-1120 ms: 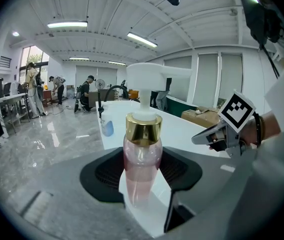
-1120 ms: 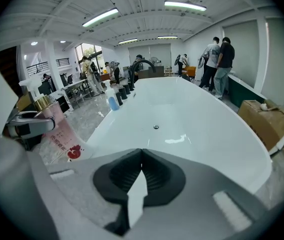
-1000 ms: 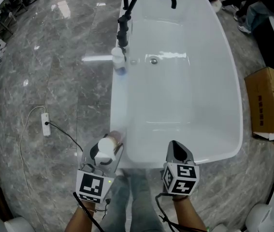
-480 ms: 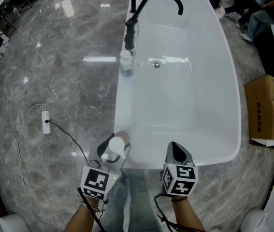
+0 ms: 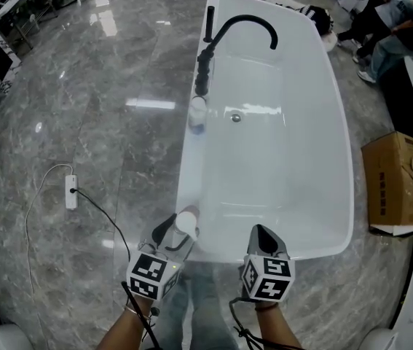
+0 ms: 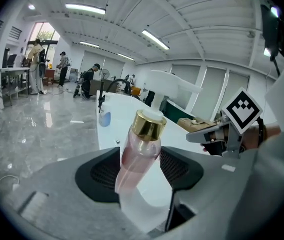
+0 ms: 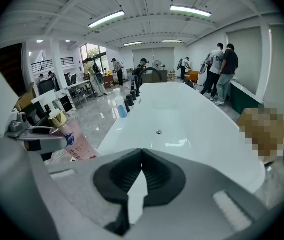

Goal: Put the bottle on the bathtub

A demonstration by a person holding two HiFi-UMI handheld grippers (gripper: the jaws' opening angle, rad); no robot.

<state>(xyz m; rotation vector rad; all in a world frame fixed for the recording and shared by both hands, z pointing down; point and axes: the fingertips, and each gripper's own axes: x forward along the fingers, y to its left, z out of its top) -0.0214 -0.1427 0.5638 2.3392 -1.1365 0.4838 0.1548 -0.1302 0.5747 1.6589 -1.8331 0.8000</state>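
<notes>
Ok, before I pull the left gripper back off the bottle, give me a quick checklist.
1. Bottle on the tub rim: ok, it stands at the near left corner.
2. Left gripper let go: ok. Its jaws have just been opening and stand wide, with the bottle between them and a gap on one side.
3. Other pad clear of the bottle: cannot tell, the bottle overlaps it in the left gripper view.
4. Bottle upright: cannot tell, it leans in both gripper views.
5. Right gripper out of the way: ok, shut, empty and apart from the bottle.
</notes>
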